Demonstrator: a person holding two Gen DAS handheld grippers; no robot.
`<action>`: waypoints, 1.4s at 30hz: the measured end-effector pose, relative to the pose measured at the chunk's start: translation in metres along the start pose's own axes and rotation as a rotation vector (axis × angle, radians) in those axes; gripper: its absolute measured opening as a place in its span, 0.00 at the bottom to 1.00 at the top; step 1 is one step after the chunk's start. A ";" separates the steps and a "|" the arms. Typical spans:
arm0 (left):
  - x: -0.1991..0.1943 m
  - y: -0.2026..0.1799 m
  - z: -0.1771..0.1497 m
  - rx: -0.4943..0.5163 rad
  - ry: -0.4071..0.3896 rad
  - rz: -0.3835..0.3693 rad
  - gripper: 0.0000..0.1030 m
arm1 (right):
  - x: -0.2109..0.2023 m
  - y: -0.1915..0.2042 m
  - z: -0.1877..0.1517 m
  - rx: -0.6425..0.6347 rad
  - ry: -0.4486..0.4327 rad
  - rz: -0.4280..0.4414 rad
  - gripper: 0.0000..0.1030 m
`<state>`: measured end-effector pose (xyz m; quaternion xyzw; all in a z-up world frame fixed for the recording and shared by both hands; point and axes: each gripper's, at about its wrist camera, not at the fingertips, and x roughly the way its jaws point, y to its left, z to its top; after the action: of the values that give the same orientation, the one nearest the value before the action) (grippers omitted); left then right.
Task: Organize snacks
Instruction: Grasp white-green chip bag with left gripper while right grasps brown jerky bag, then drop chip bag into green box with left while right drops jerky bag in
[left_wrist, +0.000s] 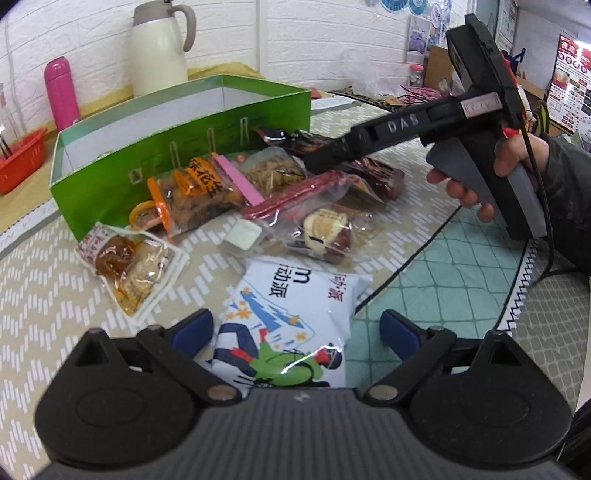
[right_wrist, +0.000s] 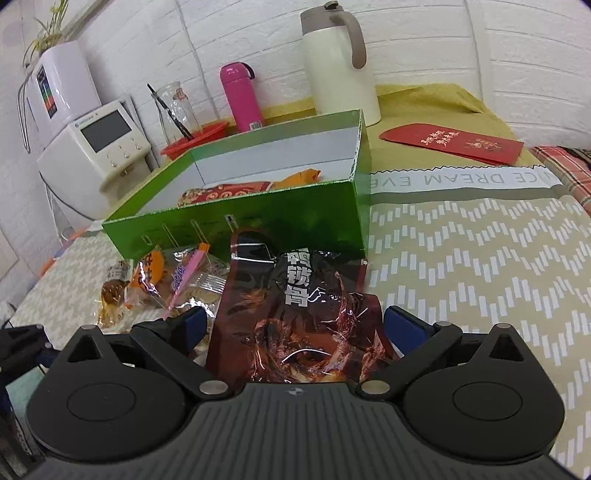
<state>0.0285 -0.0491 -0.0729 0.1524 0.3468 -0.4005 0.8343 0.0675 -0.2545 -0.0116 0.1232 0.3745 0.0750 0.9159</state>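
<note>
Snack sorting: both hand-held grippers low over loose packets beside the open green cardboard box (right_wrist: 236, 218).

Left gripper (left_wrist: 295, 332), frame bottom: blue pads spread wide, straddling the white cartoon-printed snack bag (left_wrist: 291, 314) on the patterned tablecloth (left_wrist: 44, 295), no contact seen. Right gripper (right_wrist: 293, 325), frame bottom: pads apart either side of the dark red glossy foil packet (right_wrist: 295, 317); contact not discernible. Box at centre, red and orange packets (right_wrist: 255, 186) already inside. Cream thermal jug (right_wrist: 340, 62) and pink flask (right_wrist: 240, 98) behind.
</note>
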 end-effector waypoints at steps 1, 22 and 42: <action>0.001 0.001 0.001 -0.010 0.000 0.003 0.90 | 0.001 0.001 0.000 -0.016 0.006 -0.004 1.00; -0.026 -0.004 -0.020 -0.122 -0.124 0.117 0.58 | -0.039 0.009 -0.015 -0.016 -0.047 -0.091 1.00; -0.052 0.044 0.055 -0.249 -0.354 0.270 0.58 | -0.055 0.061 0.040 -0.099 -0.242 -0.087 1.00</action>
<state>0.0649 -0.0210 0.0012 0.0207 0.2186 -0.2601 0.9403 0.0537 -0.2155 0.0696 0.0696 0.2620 0.0384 0.9618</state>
